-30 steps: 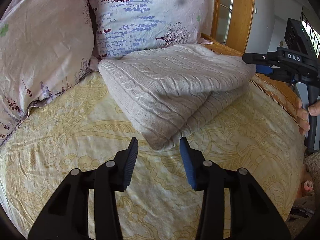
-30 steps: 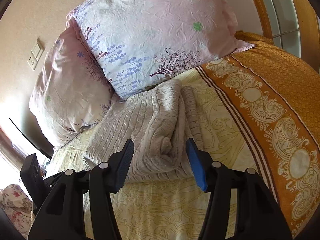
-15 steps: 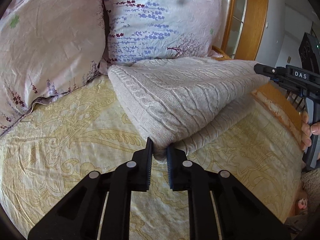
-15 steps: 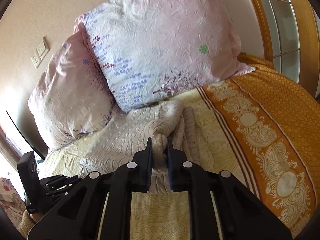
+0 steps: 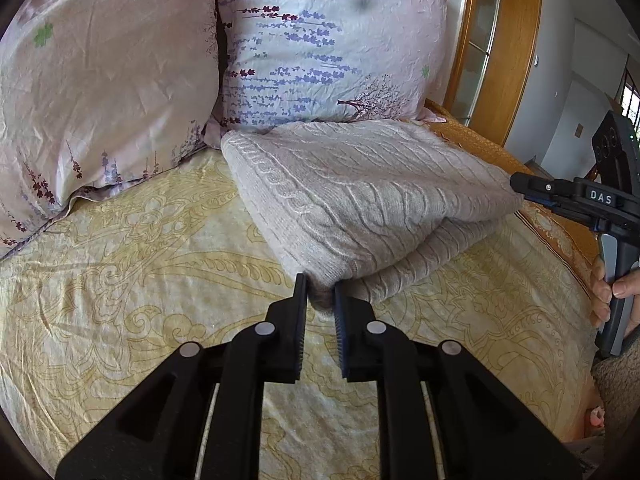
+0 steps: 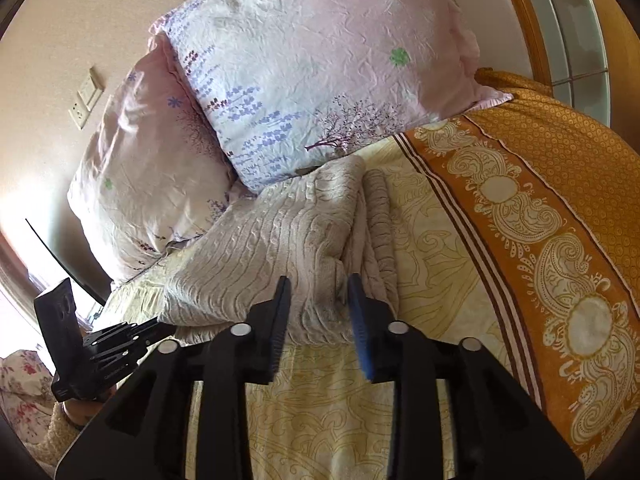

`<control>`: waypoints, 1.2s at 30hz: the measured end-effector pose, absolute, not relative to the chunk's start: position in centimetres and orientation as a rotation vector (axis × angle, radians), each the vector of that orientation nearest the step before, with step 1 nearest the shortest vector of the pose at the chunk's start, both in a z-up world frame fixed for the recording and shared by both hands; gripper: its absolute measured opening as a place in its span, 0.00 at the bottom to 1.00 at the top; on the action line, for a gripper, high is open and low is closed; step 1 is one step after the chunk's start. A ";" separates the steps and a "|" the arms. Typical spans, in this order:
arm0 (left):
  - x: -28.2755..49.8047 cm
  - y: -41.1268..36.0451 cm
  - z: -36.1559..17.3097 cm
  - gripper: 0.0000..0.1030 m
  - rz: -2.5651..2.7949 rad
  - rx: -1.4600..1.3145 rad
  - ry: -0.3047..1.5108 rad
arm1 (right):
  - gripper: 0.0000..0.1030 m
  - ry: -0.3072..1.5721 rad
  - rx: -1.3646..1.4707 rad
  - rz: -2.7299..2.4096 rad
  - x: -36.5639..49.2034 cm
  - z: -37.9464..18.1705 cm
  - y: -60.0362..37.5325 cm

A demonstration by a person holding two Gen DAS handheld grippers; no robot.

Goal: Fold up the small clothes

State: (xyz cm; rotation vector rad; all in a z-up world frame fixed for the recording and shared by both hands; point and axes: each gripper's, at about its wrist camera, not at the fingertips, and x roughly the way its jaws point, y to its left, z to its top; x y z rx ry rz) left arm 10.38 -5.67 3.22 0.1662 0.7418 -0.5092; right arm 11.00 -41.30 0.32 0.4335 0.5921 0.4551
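A folded beige cable-knit sweater [image 5: 360, 200] lies on the yellow patterned bedspread [image 5: 140, 280], against the pillows. My left gripper [image 5: 321, 292] is shut on the sweater's near corner. My right gripper [image 6: 318, 292] has its jaws partly apart with the sweater's [image 6: 280, 248] edge bunched between them; in the left wrist view the right gripper [image 5: 520, 186] sits at the sweater's right edge. The left gripper [image 6: 156, 326] shows in the right wrist view at the sweater's left corner.
Two floral pillows [image 5: 328, 40] [image 5: 100, 80] lean behind the sweater. An orange patterned border [image 6: 540, 220] runs along the bed's right side. A wooden frame [image 5: 516, 40] stands beyond. A wall socket [image 6: 86, 98] is at the left.
Both grippers closed on the sweater's corners a second ago. Since half a second ago the right jaws have opened partly; the left stays clamped on its corner.
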 end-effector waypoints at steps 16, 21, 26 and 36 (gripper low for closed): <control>10.3 -5.6 4.7 0.07 -0.513 0.207 0.651 | 0.10 0.544 0.082 0.397 10.7 2.6 -38.4; 10.2 -5.0 4.9 0.07 -0.530 0.180 0.662 | 0.09 0.554 0.031 0.379 10.4 3.6 -38.4; 10.1 -5.0 2.9 0.07 -0.532 0.187 0.741 | 0.09 0.712 0.027 0.354 11.4 -0.9 -37.8; 9.1 -4.8 2.5 0.17 -0.538 0.251 0.768 | 0.12 0.771 0.151 0.392 11.8 -1.5 -38.7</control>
